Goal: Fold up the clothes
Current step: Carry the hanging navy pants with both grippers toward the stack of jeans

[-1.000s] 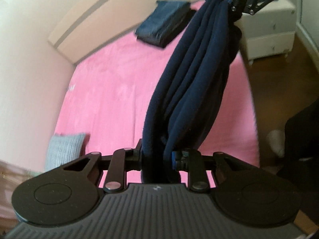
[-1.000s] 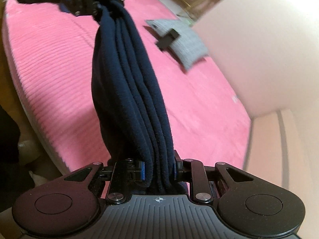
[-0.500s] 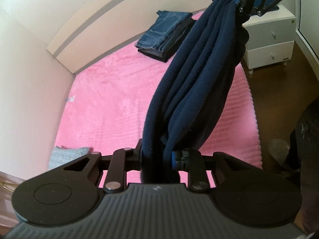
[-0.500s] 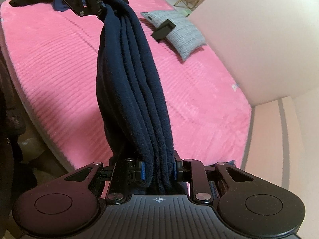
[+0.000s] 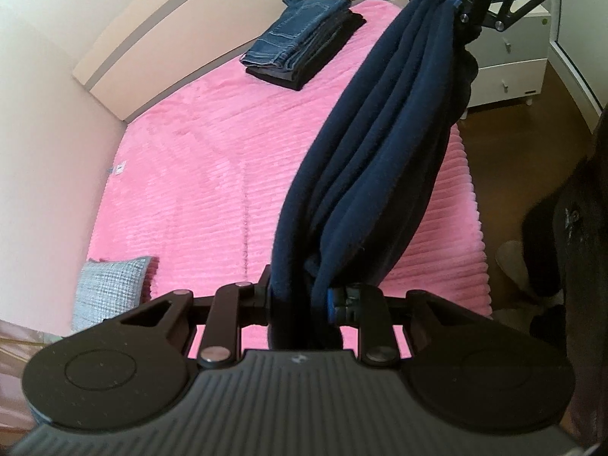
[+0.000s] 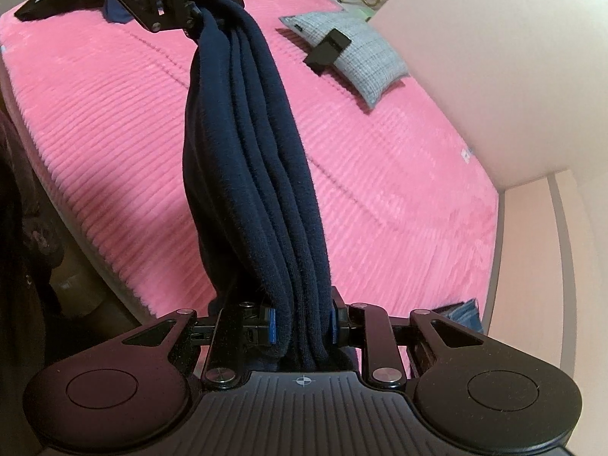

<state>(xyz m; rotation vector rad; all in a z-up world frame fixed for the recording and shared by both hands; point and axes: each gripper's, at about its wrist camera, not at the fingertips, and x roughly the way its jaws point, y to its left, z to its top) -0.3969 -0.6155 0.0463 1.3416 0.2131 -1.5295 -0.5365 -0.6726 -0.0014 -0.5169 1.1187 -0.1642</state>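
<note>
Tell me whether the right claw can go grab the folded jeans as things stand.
Probably not. The right claw is shut on one end of the navy garment, and the left claw clamps the other end. The folded jeans lie apart by the headboard, so the garment must be set down first.

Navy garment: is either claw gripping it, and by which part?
Both. The navy garment hangs bunched between them: left claw shut on one gathered end, right claw on the other.
</note>
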